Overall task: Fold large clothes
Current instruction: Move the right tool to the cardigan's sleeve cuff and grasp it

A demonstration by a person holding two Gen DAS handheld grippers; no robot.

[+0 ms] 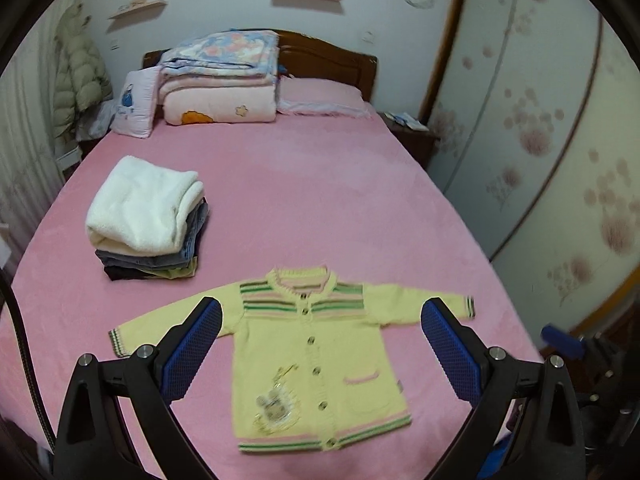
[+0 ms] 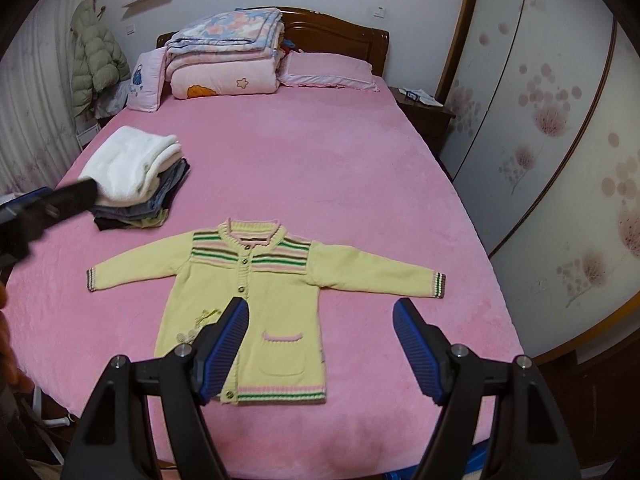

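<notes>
We're holding both grippers wide open above the near edge of the bed, nothing between the pads on either one. The left gripper is hovering with its blue pads spread to either side of the yellow cardigan, and the right gripper is hanging over the cardigan's lower right half – neither is touching the knit. The cardigan is lying flat and buttoned on the pink bedsheet, front up, both sleeves stretched out sideways, hem toward us and striped collar pointing at the headboard. Further up on the left, well apart from it, a stack of folded clothes is sitting with a white fleecy piece on top. Way at the back, folded quilts and a pink pillow are resting against the wooden headboard – and a wardrobe with floral sliding doors is standing along the right side
</notes>
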